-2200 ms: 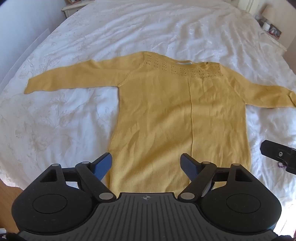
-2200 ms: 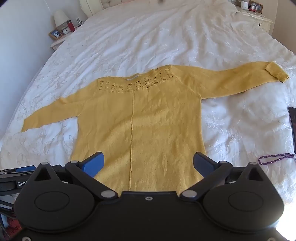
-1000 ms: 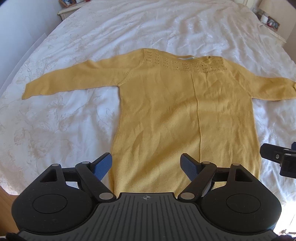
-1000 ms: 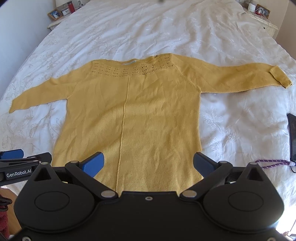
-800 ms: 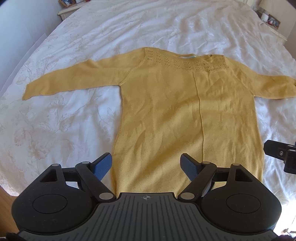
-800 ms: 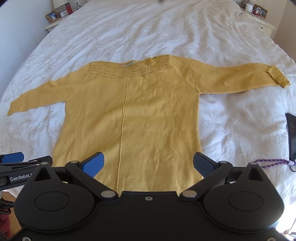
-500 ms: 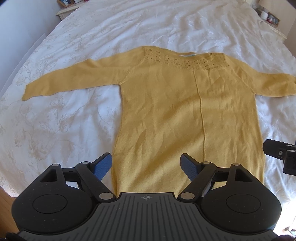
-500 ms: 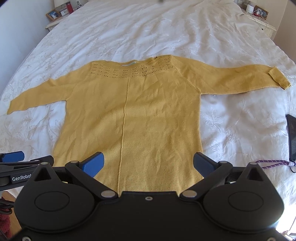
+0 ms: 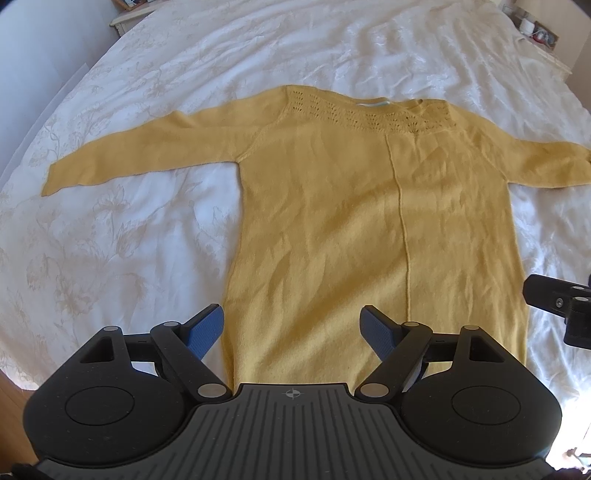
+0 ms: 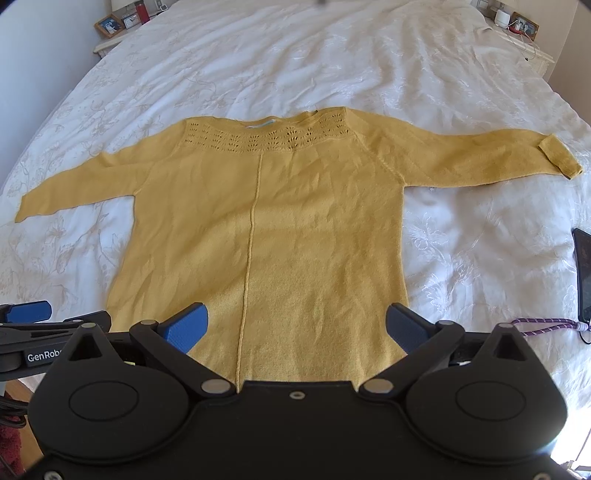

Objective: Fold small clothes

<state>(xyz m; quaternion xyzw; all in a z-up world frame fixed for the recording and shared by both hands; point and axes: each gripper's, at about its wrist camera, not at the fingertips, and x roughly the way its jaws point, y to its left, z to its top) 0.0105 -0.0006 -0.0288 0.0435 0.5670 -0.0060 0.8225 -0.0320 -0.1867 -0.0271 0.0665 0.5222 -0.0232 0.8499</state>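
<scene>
A mustard-yellow knit sweater (image 9: 369,221) (image 10: 266,229) lies flat on the white bedspread, neck away from me, both sleeves stretched sideways. Its hem is hidden behind both gripper bodies. My left gripper (image 9: 293,326) hovers open over the hem's left part, nothing between its blue pads. Over the hem's right part my right gripper (image 10: 297,325) stands open and empty too. The right sleeve's cuff (image 10: 557,157) is folded back. Each gripper shows at the edge of the other's view, the left gripper (image 10: 33,314) and the right gripper (image 9: 561,306).
The white embroidered bedspread (image 10: 332,66) spreads all around the sweater. A dark phone (image 10: 583,273) and a purple cord (image 10: 546,326) lie at the right edge. Nightstands with small items stand at the far corners (image 10: 110,27) (image 10: 517,24). Wooden floor (image 9: 11,391) shows at the near left.
Over two seconds both views shifted slightly, bringing the sweater more square ahead. In the last half second nothing has visibly moved; both grippers stay open.
</scene>
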